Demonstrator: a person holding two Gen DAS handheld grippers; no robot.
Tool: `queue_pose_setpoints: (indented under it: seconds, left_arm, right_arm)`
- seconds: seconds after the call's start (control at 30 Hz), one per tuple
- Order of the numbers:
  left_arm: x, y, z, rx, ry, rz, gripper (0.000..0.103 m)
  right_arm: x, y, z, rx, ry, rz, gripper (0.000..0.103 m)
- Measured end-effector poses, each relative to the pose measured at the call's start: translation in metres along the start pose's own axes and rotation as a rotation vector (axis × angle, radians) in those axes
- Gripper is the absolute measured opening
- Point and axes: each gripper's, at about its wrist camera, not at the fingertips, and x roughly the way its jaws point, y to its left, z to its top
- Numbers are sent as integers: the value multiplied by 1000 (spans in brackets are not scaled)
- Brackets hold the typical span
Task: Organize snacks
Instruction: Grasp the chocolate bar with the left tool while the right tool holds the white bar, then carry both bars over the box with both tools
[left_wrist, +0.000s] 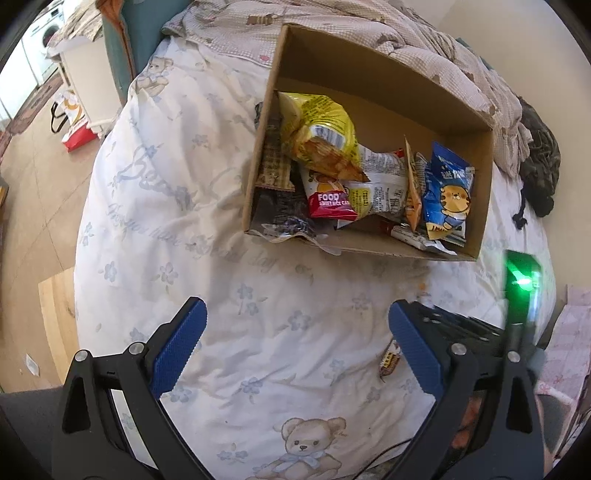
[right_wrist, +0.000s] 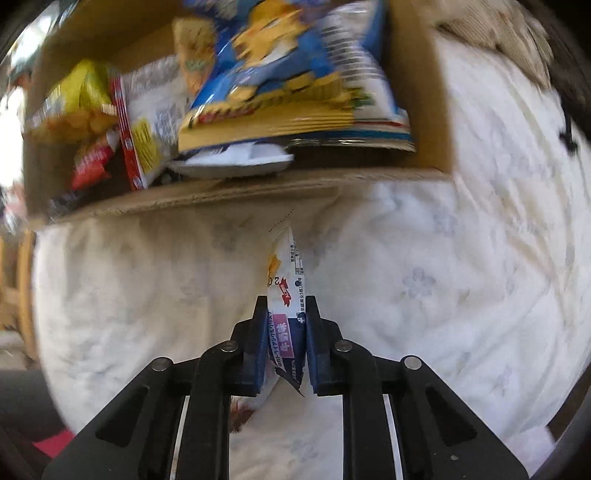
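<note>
Right wrist view: right gripper (right_wrist: 287, 314) points down, jaws pinching snack packet (right_wrist: 286, 295); left gripper (left_wrist: 297, 328) jaws wide.

We read this as home bedroom. Bed (left_wrist: 166, 206) fills view, covered by white quilt (left_wrist: 258, 295) printed with teddy bears and blue flowers; rumpled beige blanket (left_wrist: 424, 48) bunched at far end. Cardboard box (left_wrist: 373, 88) of snack packets sits on quilt. Beyond bed: tan tiled floor (left_wrist: 33, 184), white cabinet (left_wrist: 92, 85), red-and-white shopping bag (left_wrist: 75, 122). Far corner, distorted: possibly washing machine (left_wrist: 48, 37).
</note>
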Motion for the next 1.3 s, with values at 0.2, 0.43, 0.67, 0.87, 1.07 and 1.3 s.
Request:
queue_pose_setpoints:
  seconds: [0.2,0.43,0.67,0.87,1.07,1.3]
  left_arm:
    - [21,-23,-15,107,35,29,98]
    - [55,-81,-44,338,126,34,86]
    - [96,-139,-63,488,200,53,66]
    - [129,-168,-78,537,261,77,22]
    - [120,-170,-89,580,206,105,13]
    - [90,-144,-78,475,158,133,13]
  right_arm:
    - [-47,-24,-15,104,-62,104,18]
    - [-76,-71,-43,204,-130,136,18]
    - [-84,-88,-41,284,-167,182,19]
    - [-87,-89,-36,293,-199,162,18]
    - [-91,-89,-34,294,-217,160,19]
    - [-96,-79,-33,272,-232,174,19]
